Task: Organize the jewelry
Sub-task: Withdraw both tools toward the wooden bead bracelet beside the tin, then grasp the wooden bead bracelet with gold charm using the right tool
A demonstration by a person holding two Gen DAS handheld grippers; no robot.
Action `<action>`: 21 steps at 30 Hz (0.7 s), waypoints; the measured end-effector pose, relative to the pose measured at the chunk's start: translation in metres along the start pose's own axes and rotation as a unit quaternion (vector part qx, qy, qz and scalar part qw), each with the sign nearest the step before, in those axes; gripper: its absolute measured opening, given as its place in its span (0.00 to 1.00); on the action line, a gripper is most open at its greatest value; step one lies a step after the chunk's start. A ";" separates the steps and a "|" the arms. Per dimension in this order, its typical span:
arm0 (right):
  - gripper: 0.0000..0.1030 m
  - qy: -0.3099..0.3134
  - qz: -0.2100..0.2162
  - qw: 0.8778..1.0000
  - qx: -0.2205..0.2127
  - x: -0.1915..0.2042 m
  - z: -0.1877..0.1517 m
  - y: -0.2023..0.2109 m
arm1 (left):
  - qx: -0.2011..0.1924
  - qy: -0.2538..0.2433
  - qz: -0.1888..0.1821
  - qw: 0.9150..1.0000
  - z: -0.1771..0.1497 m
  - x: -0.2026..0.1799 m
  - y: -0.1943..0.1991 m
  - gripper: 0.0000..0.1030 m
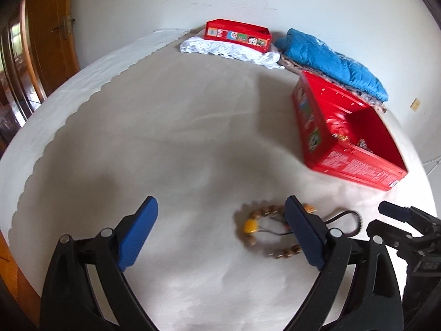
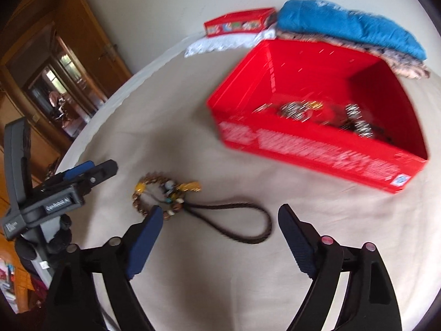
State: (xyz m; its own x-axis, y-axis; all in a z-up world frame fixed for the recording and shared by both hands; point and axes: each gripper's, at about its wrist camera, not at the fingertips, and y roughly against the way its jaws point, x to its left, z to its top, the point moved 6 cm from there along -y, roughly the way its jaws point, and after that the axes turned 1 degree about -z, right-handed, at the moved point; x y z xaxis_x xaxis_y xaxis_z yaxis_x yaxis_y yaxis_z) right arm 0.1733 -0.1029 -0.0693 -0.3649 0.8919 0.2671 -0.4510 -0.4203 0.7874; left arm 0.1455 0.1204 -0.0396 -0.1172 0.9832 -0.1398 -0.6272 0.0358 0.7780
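Note:
A brown bead bracelet (image 1: 256, 227) with a yellow bead and a dark braided cord loop (image 2: 248, 220) lies on the beige tablecloth; it also shows in the right wrist view (image 2: 162, 193). My left gripper (image 1: 220, 220) is open and empty, its right finger over the bracelet. My right gripper (image 2: 220, 229) is open and empty, just in front of the cord loop. An open red box (image 2: 317, 149) behind holds several jewelry pieces (image 2: 355, 121); it also shows in the left wrist view (image 1: 350, 162).
The red box lid (image 1: 237, 35) rests on white lace cloth (image 1: 228, 49) at the table's far edge. Folded blue cloth (image 1: 330, 60) lies on patterned fabric behind the box. A wooden door (image 1: 52, 38) stands to the left.

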 end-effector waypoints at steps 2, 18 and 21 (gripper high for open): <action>0.83 -0.001 0.017 1.000 0.011 0.009 -0.002 -0.007 | -0.001 -0.001 0.011 1.000 -0.004 0.006 -0.002 0.91; 0.20 -0.006 0.045 0.997 0.068 0.045 0.003 -0.055 | 0.013 0.015 0.003 1.000 -0.016 0.044 -0.016 0.91; 0.20 -0.010 0.032 0.997 0.071 0.040 0.006 -0.060 | 0.017 0.020 -0.004 1.000 -0.018 0.046 -0.019 0.91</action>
State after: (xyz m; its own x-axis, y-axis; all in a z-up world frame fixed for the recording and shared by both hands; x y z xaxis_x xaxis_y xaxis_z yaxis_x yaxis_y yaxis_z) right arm 0.1909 -0.0407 -0.1027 -0.3730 0.8675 0.3292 -0.3073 -0.4503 0.8383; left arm 0.1385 0.1613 -0.0719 -0.1442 0.9748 -0.1701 -0.6025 0.0499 0.7966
